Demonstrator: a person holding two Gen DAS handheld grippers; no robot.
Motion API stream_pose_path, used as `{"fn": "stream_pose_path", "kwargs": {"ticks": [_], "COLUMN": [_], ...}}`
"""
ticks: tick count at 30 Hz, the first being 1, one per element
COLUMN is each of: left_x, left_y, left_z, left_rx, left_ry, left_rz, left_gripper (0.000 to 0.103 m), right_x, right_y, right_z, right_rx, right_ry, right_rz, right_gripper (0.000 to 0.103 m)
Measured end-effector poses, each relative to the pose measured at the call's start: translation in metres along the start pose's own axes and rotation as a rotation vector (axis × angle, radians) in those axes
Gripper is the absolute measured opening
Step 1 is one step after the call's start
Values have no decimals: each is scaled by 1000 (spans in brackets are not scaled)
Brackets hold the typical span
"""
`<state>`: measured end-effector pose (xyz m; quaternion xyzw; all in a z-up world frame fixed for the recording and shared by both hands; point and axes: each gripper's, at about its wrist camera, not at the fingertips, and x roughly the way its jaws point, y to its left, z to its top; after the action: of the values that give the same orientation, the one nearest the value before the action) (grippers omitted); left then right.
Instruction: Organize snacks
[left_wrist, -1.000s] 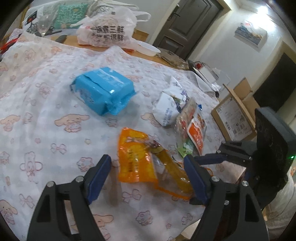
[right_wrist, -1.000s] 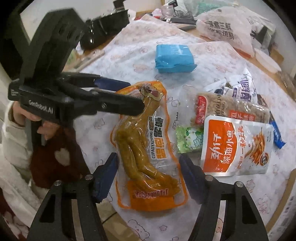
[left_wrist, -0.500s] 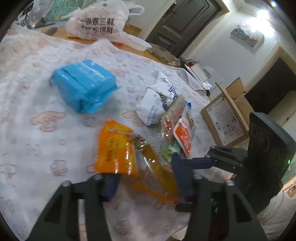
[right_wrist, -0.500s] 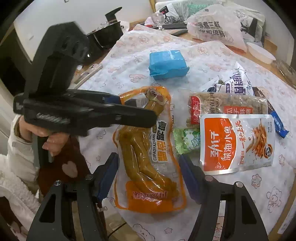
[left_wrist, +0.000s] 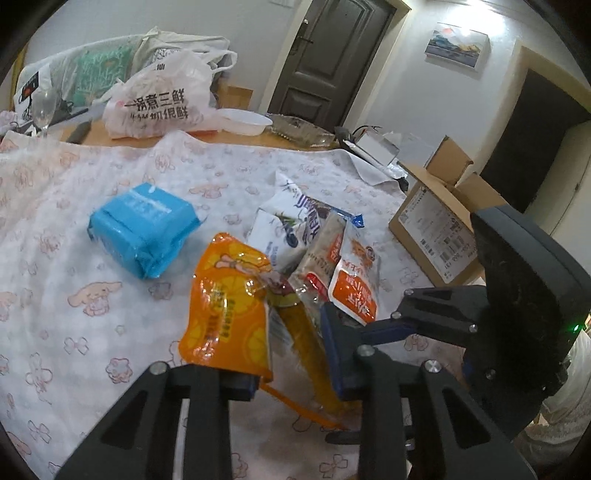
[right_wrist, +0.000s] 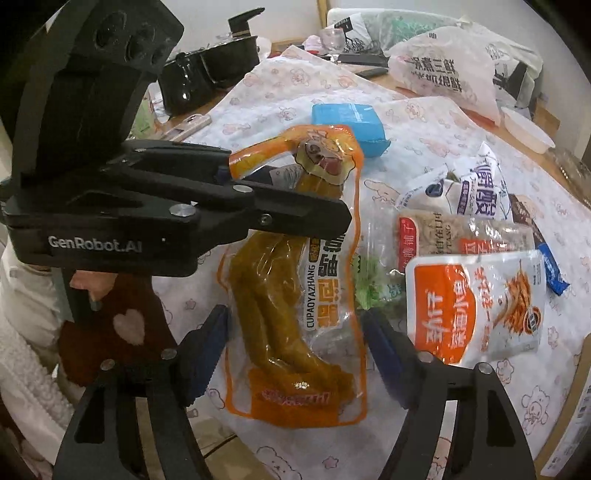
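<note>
Left gripper (left_wrist: 291, 354): jaws closed on orange pouch (right_wrist: 295, 288) upper edge; corner folded up
Right gripper (right_wrist: 295, 354): jaws wide apart, empty; straddles pouch's lower end
Handling: likely light, floppy, slick film; grip sealed margin
Beyond: blue pack (left_wrist: 142, 229) on tablecloth (left_wrist: 74, 314)

Duck-feet pouch (right_wrist: 295, 280) is laid nearest on tablecloth (right_wrist: 424, 122); fish-snack packet (right_wrist: 476, 302) is placed right of it, wrapped block (right_wrist: 347, 122) behind it.
</note>
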<state>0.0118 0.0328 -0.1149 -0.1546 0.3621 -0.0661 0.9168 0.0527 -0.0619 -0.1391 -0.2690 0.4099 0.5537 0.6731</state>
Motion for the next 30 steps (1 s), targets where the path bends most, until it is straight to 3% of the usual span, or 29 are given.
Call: {"fn": "stream_pose_path", "kwargs": {"ticks": [9, 13, 17, 24, 30], "left_x": [-12, -17, -26, -64, -103], "left_y": [-6, -5, -6, -18, -54], "left_z": [1, 2, 3, 26, 62], "left_rx": [67, 72, 79, 108, 192], "left_ry": [-53, -68, -90, -167, -254], "left_rz": [-5, -8, -13, -18, -8], "left_gripper": [24, 24, 24, 24, 23], "right_x": [7, 5, 0, -35, -91], "right_y": [7, 8, 12, 28, 34], "right_z": [6, 8, 9, 24, 39], "right_rx": [-39, -25, -20, -38, -52], "right_ry": [2, -4, -23, -104, -220], "right_rz": [-32, -25, -37, -71, -119], "right_gripper": [73, 60, 58, 58, 58]}}
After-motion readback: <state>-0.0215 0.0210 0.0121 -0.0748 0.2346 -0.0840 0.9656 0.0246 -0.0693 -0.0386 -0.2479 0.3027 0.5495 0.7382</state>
